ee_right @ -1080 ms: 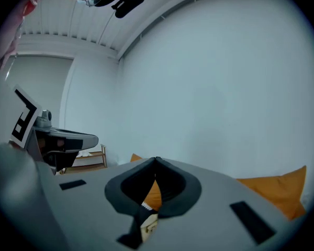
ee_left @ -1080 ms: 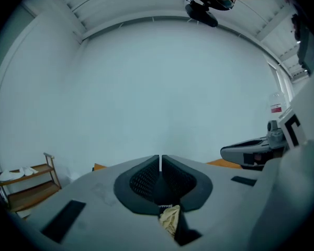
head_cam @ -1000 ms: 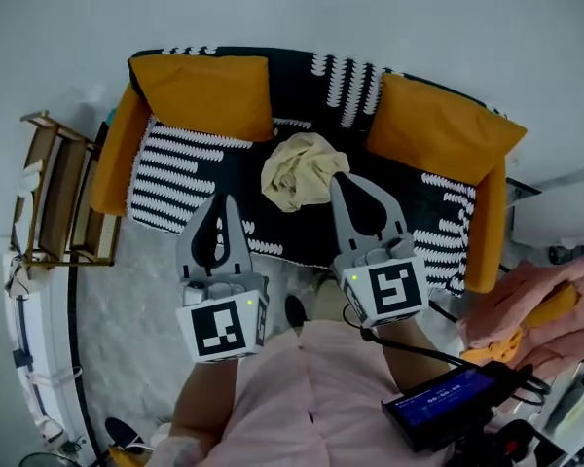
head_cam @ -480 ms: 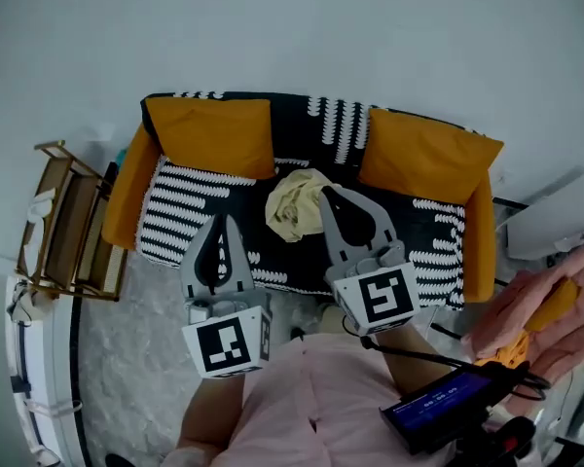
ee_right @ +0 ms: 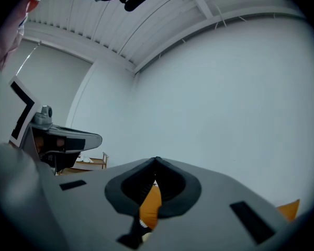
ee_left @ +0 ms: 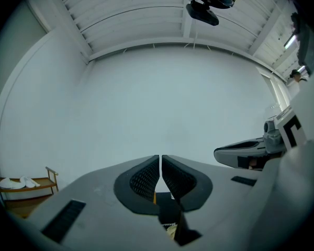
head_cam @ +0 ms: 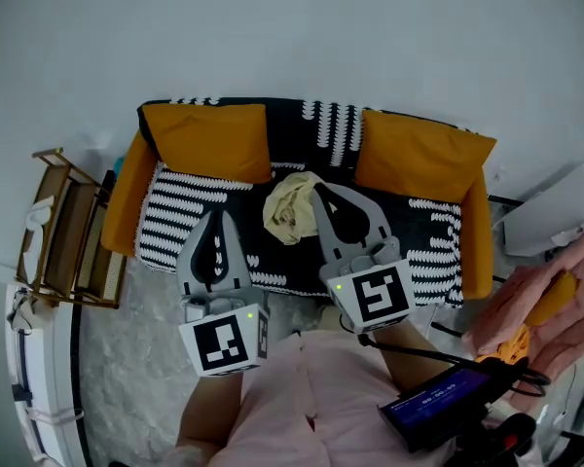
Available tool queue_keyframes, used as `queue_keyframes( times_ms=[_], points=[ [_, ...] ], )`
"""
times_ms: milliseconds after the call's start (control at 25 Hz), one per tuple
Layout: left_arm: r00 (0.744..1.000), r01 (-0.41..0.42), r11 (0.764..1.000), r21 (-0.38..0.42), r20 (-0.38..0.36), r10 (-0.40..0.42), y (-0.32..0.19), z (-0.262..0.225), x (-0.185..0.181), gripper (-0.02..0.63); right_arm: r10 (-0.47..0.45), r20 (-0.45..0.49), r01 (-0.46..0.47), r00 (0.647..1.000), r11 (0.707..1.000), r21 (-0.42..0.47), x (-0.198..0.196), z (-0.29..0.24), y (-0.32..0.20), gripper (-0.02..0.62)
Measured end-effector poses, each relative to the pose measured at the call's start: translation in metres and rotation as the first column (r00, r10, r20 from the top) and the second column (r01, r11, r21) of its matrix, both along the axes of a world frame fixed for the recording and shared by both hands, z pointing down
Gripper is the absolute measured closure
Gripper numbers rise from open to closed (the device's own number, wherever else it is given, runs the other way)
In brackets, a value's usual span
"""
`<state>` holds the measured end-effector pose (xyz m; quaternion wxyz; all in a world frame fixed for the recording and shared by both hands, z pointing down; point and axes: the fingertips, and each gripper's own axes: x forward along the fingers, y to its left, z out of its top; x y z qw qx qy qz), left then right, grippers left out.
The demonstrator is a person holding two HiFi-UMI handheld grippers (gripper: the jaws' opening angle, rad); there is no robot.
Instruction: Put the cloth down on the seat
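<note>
Left tool (ee_left: 160,157) jaws together vs. white wall (ee_left: 162,103), wooden rack (ee_left: 26,184) btm left, right tool (ee_left: 246,153) far right.

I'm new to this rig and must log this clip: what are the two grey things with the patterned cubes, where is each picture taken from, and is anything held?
There is no robot arm: a person holds a two-jaw gripper in each hand, and the cubes are part of the grippers. The head view comes from a camera on the person's head, looking down. It shows the left gripper and right gripper held out over a sofa with two orange cushions. A crumpled cream cloth lies on the seat. The other two pictures come from a camera on each gripper, looking along its jaws. Both pairs of jaws are shut with nothing between them, so nothing is held.
</note>
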<state>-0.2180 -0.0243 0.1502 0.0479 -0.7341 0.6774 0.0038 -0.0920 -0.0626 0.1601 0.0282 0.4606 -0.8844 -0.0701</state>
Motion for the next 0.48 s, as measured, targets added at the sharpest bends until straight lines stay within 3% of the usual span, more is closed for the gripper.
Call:
queue_keyframes(
  times_ms=[480],
  points=[
    [1.000, 0.007, 1.000, 0.014, 0.009, -0.007, -0.0014, -0.0037, -0.0004, 0.580, 0.006, 0.008, -0.006, 1.000, 1.000, 0.016, 0.0006, -0.0068, -0.0009, 0.595]
  ],
)
